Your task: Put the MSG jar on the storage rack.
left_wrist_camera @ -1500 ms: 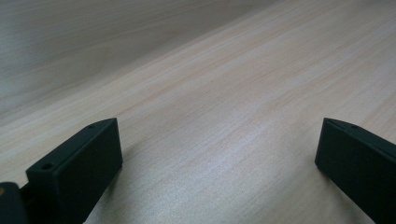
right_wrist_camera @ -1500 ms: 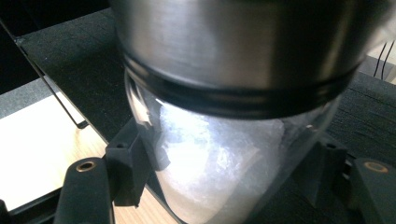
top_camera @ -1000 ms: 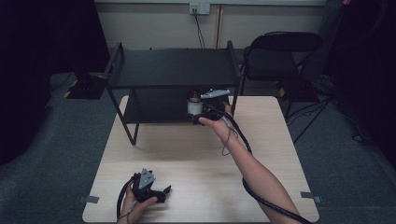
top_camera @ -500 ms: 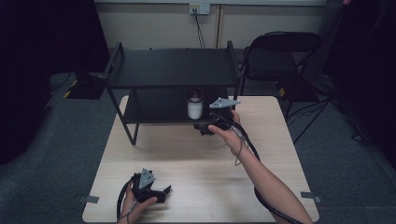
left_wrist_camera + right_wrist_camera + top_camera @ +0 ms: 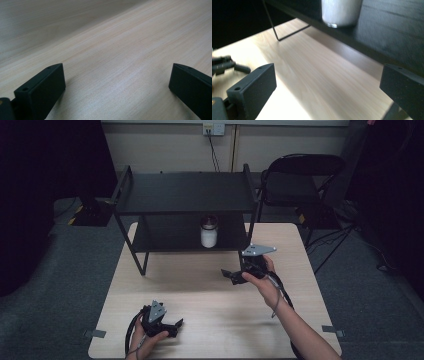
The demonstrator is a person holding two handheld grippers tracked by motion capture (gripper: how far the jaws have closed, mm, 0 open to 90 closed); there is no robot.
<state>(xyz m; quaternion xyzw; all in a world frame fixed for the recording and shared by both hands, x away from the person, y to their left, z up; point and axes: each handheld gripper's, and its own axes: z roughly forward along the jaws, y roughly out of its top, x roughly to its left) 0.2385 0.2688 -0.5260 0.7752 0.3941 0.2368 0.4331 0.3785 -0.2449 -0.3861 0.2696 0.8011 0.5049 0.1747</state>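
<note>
A white jar with a dark lid stands upright on the lower shelf of the black rack; its white base appears at the top of the right gripper view. My right gripper hovers over the table in front of the rack, below and right of the jar, open and empty. In its own view the right gripper has wide-set jaws with bare wood between them. My left gripper rests near the table's front edge, open, and the left gripper frames only wood.
The light wooden table carries the two-tier rack at its back. A black folding chair stands behind the table's right corner. Grey carpet surrounds the table. The left hand's gripper shows far off in the right gripper view.
The right gripper let go of the jar on the lower shelf and drew back toward the person and to the right. The left gripper stayed put.
</note>
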